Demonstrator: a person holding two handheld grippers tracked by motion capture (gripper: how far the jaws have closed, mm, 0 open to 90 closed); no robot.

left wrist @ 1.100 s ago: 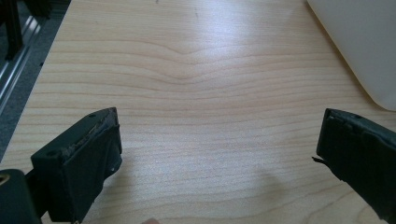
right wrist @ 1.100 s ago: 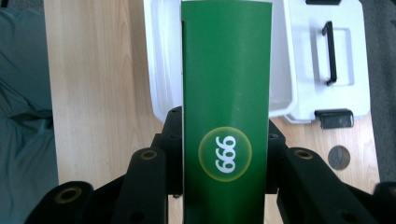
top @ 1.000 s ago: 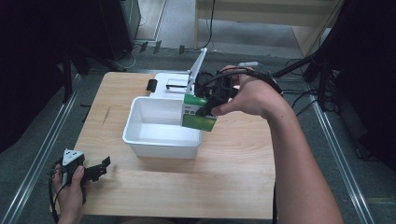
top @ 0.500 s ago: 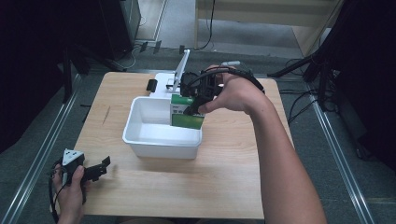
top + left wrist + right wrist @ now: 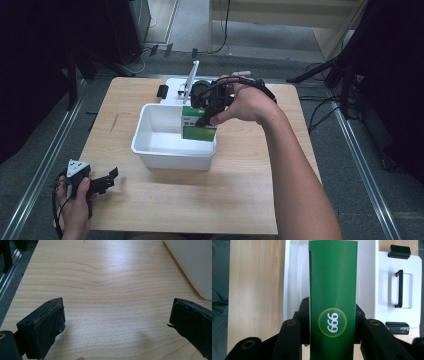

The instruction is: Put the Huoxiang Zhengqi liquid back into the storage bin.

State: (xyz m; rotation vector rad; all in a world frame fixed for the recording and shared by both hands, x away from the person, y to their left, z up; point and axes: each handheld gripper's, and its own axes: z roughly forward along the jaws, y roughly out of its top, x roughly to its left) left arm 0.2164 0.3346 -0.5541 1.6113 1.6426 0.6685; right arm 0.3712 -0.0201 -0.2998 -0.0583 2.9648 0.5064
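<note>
Layout, high view, clock directions taken from table centre. The bin (image 5: 172,145) sits on the table (image 5: 240,200) at roughly centre, slightly toward 11 o'clock. The lid (image 5: 175,92) lies flat on the table at 12 o'clock, just behind the bin's far wall. The box (image 5: 197,126) is held upright over the bin's right half, at 3 o'clock within the bin, lower end inside the rim. The right gripper (image 5: 207,107) is above the box, reaching in from 2 o'clock. The left gripper (image 5: 100,182) rests at 8 o'clock by the table's near left corner, well apart from the bin.
</note>
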